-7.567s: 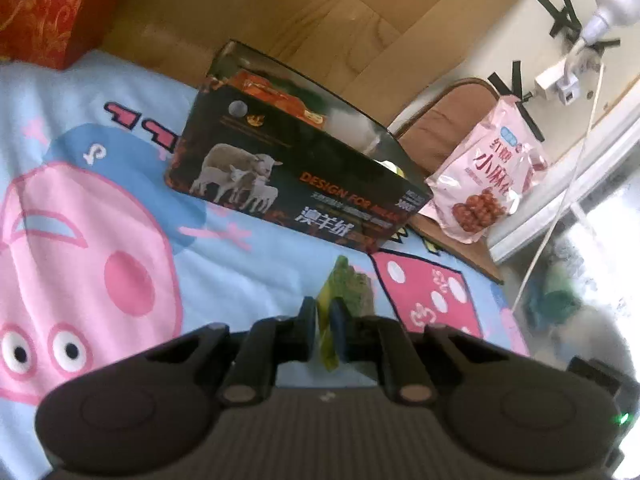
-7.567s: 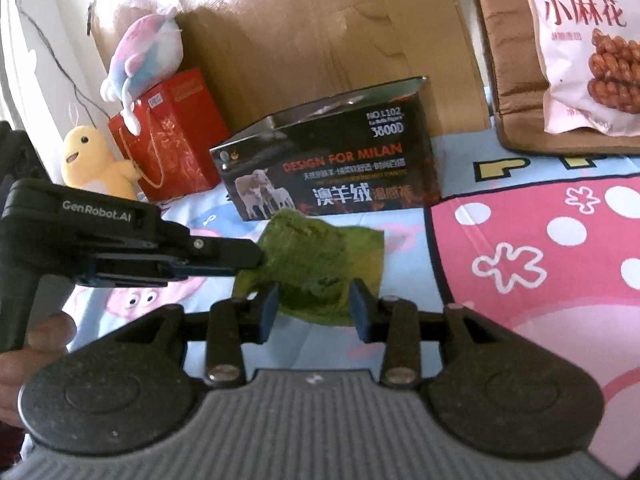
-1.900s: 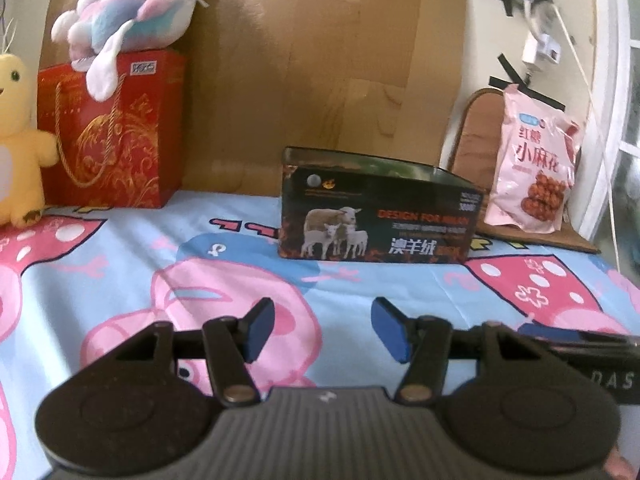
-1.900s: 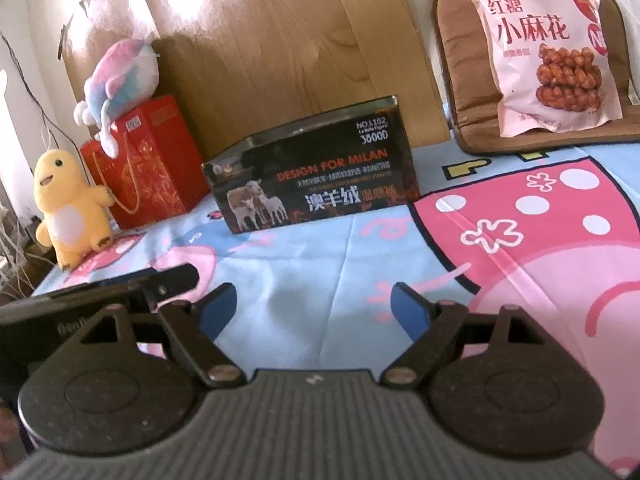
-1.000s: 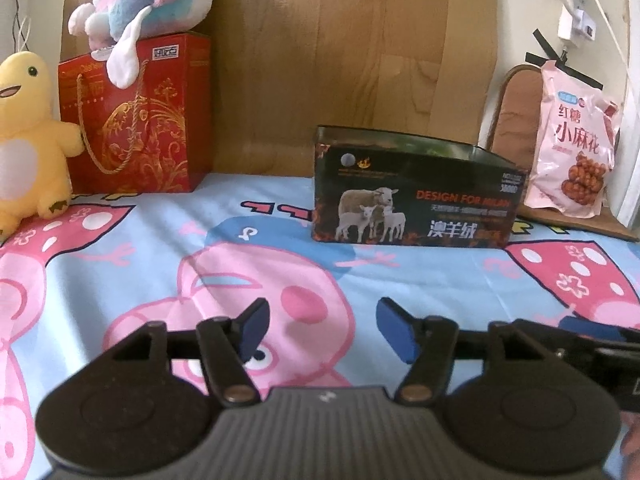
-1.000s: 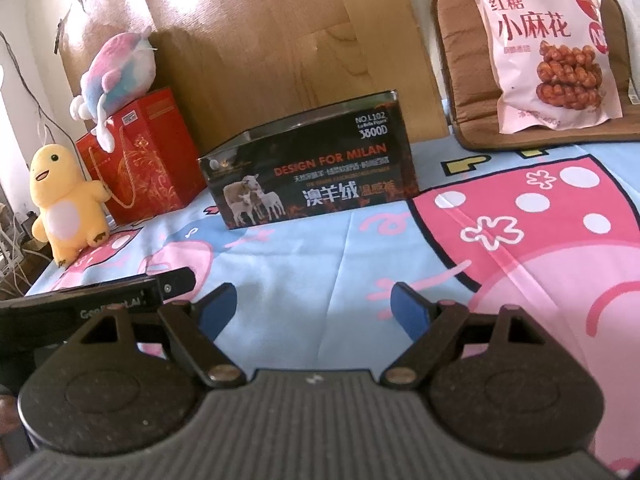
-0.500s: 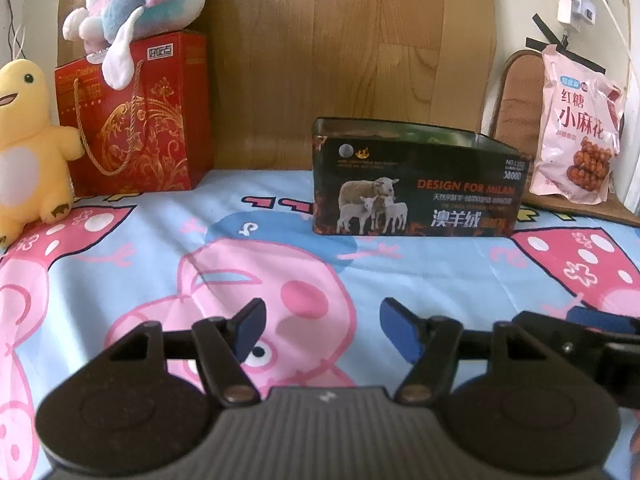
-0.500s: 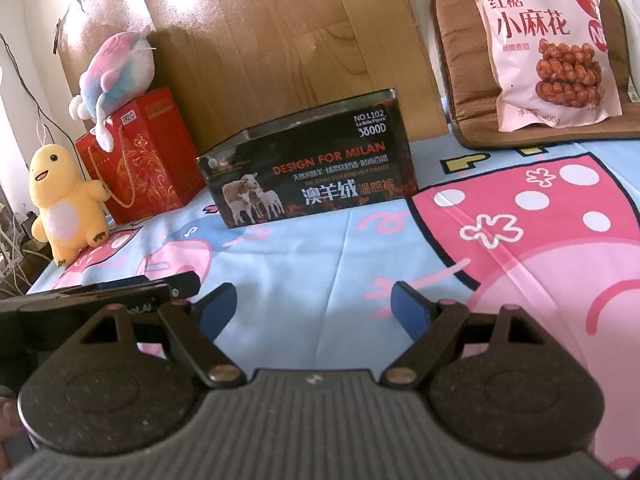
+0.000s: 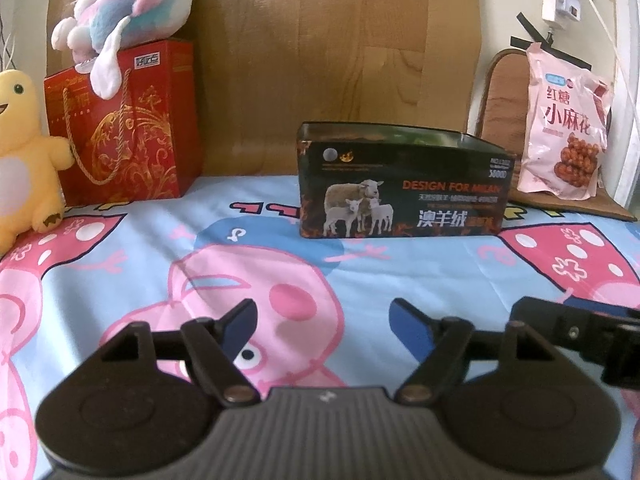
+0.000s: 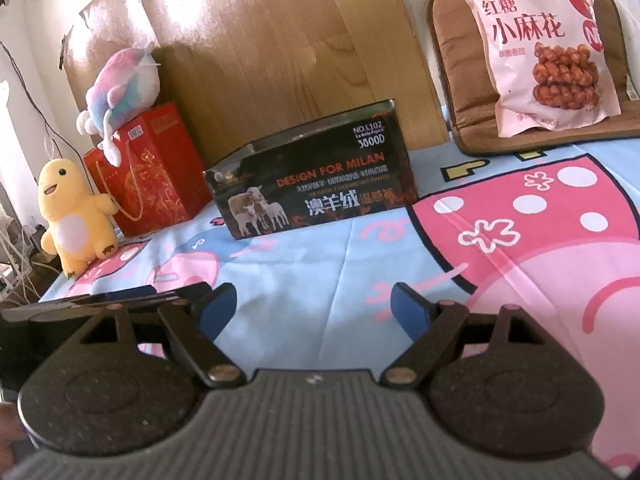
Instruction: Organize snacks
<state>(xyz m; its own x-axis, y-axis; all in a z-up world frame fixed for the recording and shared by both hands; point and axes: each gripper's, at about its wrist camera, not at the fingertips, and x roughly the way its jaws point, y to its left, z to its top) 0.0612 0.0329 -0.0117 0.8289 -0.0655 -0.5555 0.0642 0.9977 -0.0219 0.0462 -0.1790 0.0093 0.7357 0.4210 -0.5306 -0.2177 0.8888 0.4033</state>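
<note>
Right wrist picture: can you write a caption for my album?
Open right tool facing the black sheep box, pink snack bag behind.

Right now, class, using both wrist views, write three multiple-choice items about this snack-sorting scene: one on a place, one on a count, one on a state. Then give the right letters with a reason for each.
1. Where does the pink snack bag stand?
A. inside the dark box
B. propped on the brown cushion
C. flat on the cartoon sheet

2. How many plush toys are in view?
A. one
B. two
C. four

3. What state are the two grippers in?
A. both open and empty
B. both shut on a packet
C. left shut, right open

Answers:
1 B, the bag leans upright against the cushion, to the right of the dark box.
2 B, a yellow plush sits on the sheet and a pink-blue plush lies on the red gift bag.
3 A, the left gripper and right gripper both show spread jaws with only sheet between.
</note>
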